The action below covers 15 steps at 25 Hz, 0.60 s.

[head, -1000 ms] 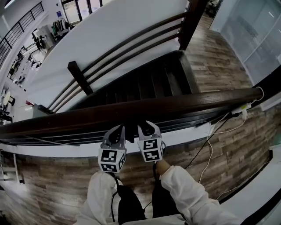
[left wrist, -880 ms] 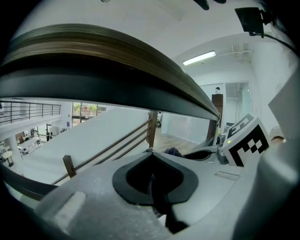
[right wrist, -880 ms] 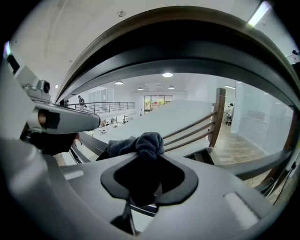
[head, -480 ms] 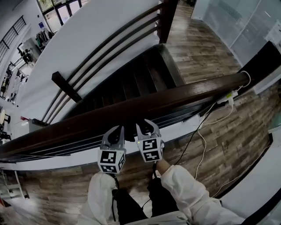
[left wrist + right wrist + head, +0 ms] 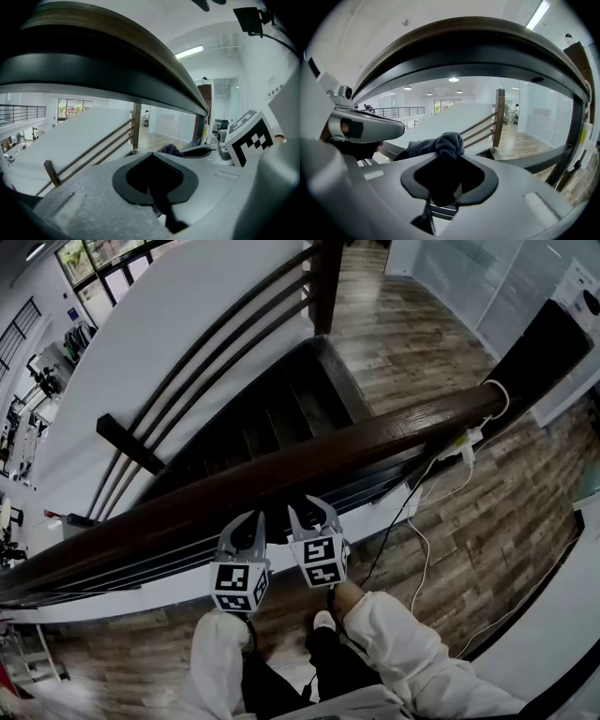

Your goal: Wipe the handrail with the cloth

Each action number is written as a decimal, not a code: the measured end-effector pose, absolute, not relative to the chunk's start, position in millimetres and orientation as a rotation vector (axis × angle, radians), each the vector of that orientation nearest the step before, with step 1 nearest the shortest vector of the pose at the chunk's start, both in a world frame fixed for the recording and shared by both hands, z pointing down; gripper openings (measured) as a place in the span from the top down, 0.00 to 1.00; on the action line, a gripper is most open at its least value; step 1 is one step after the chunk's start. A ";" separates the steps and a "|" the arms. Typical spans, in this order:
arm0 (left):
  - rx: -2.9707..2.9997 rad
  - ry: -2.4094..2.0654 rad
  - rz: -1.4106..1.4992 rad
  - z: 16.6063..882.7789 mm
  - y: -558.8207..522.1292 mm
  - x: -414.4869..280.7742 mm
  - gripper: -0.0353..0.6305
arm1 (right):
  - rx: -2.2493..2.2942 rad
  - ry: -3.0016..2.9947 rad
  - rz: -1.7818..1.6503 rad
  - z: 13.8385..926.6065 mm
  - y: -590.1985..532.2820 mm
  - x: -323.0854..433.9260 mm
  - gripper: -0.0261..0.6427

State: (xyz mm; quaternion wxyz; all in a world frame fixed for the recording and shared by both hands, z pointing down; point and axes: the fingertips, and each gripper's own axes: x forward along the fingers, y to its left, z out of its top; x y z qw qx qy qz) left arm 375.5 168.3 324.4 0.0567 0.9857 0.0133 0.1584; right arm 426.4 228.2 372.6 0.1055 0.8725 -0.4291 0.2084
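The cloth (image 5: 440, 144) is a dark lump pinched tight in my right tongs (image 5: 315, 515). I think my left tongs (image 5: 246, 527) are squeezed shut on its other end. Both sit just under the brown handrail (image 5: 375, 442). I should lift the cloth onto the top, press softly, and slide slowly along.

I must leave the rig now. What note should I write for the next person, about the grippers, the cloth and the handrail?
Left gripper: jaws shut on the cloth.
Right gripper: jaws shut on it too.
Cloth is bunched between them, just below the handrail; contact unclear.
Done: cloth picked up; wiped part cannot be told.
To do: press cloth to handrail, wipe along it.
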 end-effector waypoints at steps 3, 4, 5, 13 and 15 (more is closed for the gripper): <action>2.993 0.081 0.492 326.0 189.5 392.9 0.95 | 2.592 -1.239 0.606 371.8 250.7 446.5 0.82; 2.994 0.096 0.495 326.2 196.4 399.0 0.95 | 2.597 -1.230 0.610 371.6 257.8 452.3 0.82; 2.995 0.112 0.498 326.6 203.4 405.5 0.95 | 2.601 -1.223 0.610 371.1 264.2 458.2 0.82; 3.000 0.229 0.519 329.4 255.9 451.9 0.95 | 2.672 -1.140 0.601 368.8 311.9 499.1 0.82; 2.999 0.256 0.523 331.2 268.1 462.6 0.95 | 2.696 -1.101 0.607 370.1 329.1 513.4 0.82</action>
